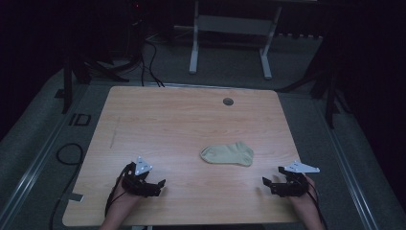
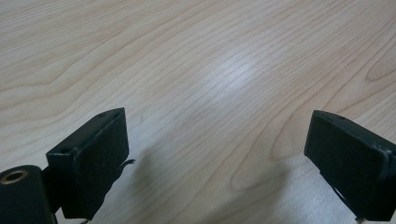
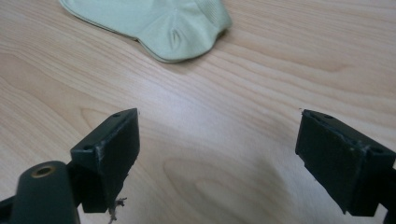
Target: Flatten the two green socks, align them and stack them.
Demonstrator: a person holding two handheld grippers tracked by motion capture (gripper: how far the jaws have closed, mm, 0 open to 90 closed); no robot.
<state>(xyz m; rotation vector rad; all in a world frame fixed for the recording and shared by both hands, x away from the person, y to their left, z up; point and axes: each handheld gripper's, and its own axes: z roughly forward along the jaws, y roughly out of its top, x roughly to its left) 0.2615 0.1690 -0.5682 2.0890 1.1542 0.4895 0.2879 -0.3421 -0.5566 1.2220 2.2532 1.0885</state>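
a: from the high view, what's on the table point(image 1: 143, 120)?

b: one pale green sock point(image 1: 227, 155), lying flat a little right of the middle. the left gripper point(image 1: 160, 187) rests near the front edge, well apart from the sock. the right gripper point(image 1: 266, 184) sits near the front right corner, closer to the sock but not touching it.

a: and the left gripper view?

b: bare wood grain of the table point(image 2: 224, 70) between its two black jaws, which stand wide apart with nothing between them.

a: right gripper view?

b: its jaws are spread wide too, empty. the sock point(image 3: 159, 21) lies ahead, its rounded end nearest; i think that's the toe, though the top of the picture cuts the rest off.

a: so how far along is the work?

b: barely begun, i'd say. nothing is gripped and the sock lies untouched. reaching, grasping and whatever handling follows are all left.
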